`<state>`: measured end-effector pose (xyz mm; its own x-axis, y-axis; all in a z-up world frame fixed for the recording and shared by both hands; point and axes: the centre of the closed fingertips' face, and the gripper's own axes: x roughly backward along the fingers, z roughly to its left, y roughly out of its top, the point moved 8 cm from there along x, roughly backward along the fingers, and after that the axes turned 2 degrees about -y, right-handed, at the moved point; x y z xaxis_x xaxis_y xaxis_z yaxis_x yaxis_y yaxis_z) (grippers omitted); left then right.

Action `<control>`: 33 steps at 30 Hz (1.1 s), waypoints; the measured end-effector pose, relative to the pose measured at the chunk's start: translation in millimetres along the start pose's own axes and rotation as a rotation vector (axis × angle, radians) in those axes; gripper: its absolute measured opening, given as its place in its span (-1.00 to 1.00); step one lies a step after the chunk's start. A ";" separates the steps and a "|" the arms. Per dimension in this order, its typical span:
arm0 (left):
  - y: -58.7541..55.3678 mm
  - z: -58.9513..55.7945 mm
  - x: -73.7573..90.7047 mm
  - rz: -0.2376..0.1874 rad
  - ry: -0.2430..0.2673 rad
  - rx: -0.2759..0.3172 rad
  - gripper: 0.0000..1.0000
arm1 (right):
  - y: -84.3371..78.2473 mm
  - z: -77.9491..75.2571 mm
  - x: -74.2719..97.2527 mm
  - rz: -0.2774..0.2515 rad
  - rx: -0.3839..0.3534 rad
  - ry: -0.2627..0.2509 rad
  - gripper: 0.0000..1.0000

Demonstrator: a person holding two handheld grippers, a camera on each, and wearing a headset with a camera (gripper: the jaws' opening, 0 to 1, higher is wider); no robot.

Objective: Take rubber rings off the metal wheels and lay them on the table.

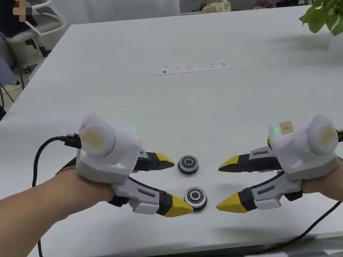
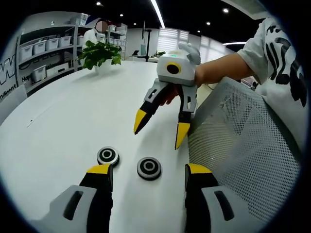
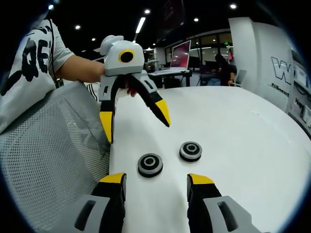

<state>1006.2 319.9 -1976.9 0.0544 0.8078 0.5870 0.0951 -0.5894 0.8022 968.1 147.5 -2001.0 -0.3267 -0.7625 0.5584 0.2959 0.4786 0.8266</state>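
Left hand-held gripper point(image 1: 181, 185), right hand-held gripper point(image 1: 218, 187): jaws spread wide, tips facing across wheels point(image 1: 188, 164); contact unclear.

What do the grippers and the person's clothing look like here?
The left gripper and right gripper match: white rounded housings, grey-and-black jaws with pointed yellow tips. Black cables trail from both. The person wears a white short-sleeved T-shirt with black print.
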 end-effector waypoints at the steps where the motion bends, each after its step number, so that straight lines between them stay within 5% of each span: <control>1: -0.1 0.1 -1.0 0.003 -0.005 -0.004 0.07 | -0.7 -0.1 -1.1 0.003 0.000 0.005 -0.06; 25: -8.1 -0.8 -27.3 0.070 -0.070 -0.028 -0.29 | -9.2 -4.0 -8.1 0.026 -0.012 0.028 -0.21; 33: -6.6 -0.3 -34.0 0.063 -0.076 -0.017 -0.46 | -10.3 -3.4 -8.6 0.030 -0.014 0.028 -0.22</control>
<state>1003.4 296.3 -2002.1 0.1348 0.7673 0.6270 0.0720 -0.6386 0.7661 970.9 147.7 -2014.6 -0.2923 -0.7599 0.5806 0.3175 0.4956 0.8084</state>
